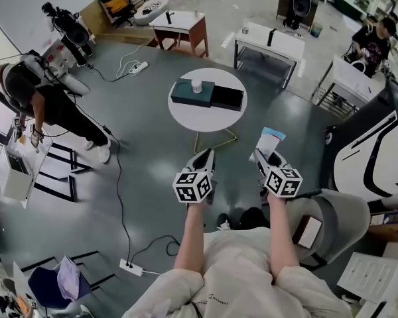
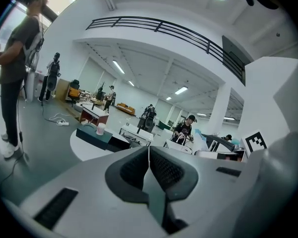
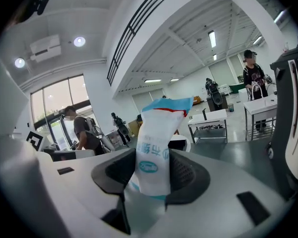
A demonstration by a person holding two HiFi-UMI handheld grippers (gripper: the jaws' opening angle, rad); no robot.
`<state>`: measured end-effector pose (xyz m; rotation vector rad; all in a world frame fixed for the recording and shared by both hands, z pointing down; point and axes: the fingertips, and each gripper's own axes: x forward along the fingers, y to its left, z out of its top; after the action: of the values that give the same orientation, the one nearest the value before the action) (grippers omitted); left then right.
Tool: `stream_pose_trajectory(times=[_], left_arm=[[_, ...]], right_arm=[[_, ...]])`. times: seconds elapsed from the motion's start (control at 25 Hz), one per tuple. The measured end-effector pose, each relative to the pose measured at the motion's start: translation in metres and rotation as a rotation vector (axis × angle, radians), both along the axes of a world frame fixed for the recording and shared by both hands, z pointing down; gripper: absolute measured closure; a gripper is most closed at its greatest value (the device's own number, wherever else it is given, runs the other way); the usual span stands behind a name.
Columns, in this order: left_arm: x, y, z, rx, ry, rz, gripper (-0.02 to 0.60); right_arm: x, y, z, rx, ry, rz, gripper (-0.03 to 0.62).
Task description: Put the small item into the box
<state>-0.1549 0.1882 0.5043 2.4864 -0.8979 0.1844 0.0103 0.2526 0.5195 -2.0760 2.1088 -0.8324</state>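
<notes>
A round white table stands ahead of me on the grey floor. On it lies a dark green box with a black part beside it, and a small white cup-like item sits on the green box. My right gripper is shut on a white and blue packet, which sticks up between the pads as the packet in the right gripper view. My left gripper is shut and empty, its pads meeting. Both grippers hover short of the table; the box lies far ahead in the left gripper view.
A person stands bent over at the left, another at a desk far right. Two more tables stand behind. A grey chair is at my right, a power strip with cable on the floor left.
</notes>
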Motion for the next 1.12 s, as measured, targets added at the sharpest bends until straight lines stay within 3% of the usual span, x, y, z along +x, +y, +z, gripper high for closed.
stream_pose_trajectory(times=[0.32,0.8,1.12], left_arm=[[-0.005,-0.01,0.02,-0.028,-0.023,0.019,0.557],[-0.031,-0.056,0.022,-0.035,-0.021,-0.073,0.557],[0.002,-0.107,0.008,0.013,-0.015,-0.02,0.557]], right_arm=[[0.0,-0.011,0.023,-0.026,-0.034,0.029,0.381],[-0.022,-0.077,0.023,-0.02,-0.048,-0.062,0.381],[-0.012,-0.134,0.027,-0.03,-0.043,-0.094,0.381]])
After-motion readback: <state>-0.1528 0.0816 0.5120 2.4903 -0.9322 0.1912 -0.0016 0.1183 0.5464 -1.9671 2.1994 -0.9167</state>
